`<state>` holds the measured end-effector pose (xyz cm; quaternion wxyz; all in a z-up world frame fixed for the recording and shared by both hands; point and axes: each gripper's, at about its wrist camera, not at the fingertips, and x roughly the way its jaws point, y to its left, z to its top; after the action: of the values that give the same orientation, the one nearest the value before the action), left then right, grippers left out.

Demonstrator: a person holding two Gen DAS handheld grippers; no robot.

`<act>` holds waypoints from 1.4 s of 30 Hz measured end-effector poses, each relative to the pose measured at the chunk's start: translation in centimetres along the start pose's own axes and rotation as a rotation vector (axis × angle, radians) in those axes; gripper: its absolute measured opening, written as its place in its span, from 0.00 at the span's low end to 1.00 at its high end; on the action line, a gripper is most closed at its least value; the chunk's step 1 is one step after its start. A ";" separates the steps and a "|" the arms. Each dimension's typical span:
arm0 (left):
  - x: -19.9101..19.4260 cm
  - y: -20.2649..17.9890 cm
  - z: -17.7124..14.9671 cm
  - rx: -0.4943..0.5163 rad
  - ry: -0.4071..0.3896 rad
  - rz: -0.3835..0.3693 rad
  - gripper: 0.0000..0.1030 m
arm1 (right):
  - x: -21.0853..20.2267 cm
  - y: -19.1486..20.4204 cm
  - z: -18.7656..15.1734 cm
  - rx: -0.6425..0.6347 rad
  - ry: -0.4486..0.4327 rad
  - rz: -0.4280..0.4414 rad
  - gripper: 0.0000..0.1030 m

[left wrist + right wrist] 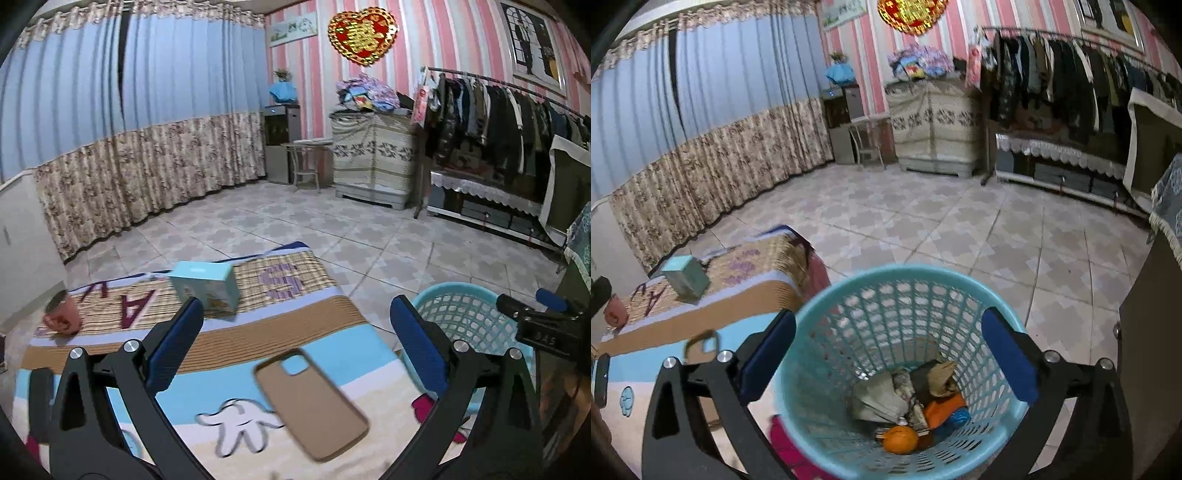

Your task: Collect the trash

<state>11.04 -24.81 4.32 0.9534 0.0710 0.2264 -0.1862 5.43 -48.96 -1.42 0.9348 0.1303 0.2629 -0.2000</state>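
Trash [908,402] lies in basket [827,295] below right gripper's [888,354] spread jaws.

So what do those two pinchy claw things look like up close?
Both look alike. The left gripper and the right gripper each have two black, angular arms with triangular cut-outs and shiny silver round bolts. The fingers are flat pads covered in dark blue ribbed material. In the left view, the other gripper's black body shows white letters, too blurred to read. No cables or sleeves show.

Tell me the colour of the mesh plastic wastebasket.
Light turquoise mesh plastic wastebasket; the right wrist view shows it best, looking straight into it.
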 end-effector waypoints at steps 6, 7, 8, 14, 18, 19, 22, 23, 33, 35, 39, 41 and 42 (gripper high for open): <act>-5.0 2.8 -0.6 -0.009 -0.051 0.063 0.95 | -5.0 4.4 -0.6 -0.063 -0.067 0.030 0.96; -5.7 3.3 -0.8 -0.010 -0.056 0.073 0.95 | -6.0 5.4 -1.0 -0.073 -0.076 0.044 0.96; -6.4 3.7 -1.1 -0.012 -0.060 0.084 0.95 | -6.6 6.0 -1.1 -0.078 -0.081 0.054 0.96; -10.0 7.3 -3.4 -0.050 -0.069 0.163 0.95 | -10.7 10.4 -3.2 -0.136 -0.123 0.135 0.96; -11.7 9.9 -5.4 -0.077 -0.059 0.219 0.95 | -12.3 12.8 -5.0 -0.159 -0.134 0.155 0.96; -11.9 10.4 -6.0 -0.079 -0.054 0.229 0.95 | -12.5 13.4 -5.5 -0.164 -0.134 0.160 0.96; -12.6 11.9 -7.9 -0.087 -0.033 0.259 0.95 | -13.0 15.1 -7.7 -0.200 -0.131 0.162 0.96; -12.8 12.4 -8.8 -0.092 -0.023 0.275 0.95 | -13.1 15.6 -8.6 -0.210 -0.126 0.165 0.96; -12.9 14.4 -14.6 -0.121 0.038 0.320 0.95 | -13.0 17.9 -13.7 -0.234 -0.112 0.106 0.96; -13.0 14.3 -15.1 -0.114 0.031 0.320 0.95 | -13.2 18.4 -14.0 -0.249 -0.119 0.092 0.96; -13.2 14.0 -15.8 -0.097 0.025 0.323 0.95 | -13.2 18.4 -14.5 -0.240 -0.115 0.086 0.96; -13.3 14.0 -16.1 -0.093 0.028 0.311 0.95 | -13.3 18.3 -14.5 -0.232 -0.115 0.086 0.96; -13.4 14.0 -16.1 -0.090 0.026 0.311 0.95 | -13.3 18.2 -14.5 -0.230 -0.119 0.084 0.96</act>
<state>-1.13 -4.07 -3.13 0.9700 0.0647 0.2329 -0.0249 -3.30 -23.68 -3.65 0.9650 0.0211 0.2227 -0.1366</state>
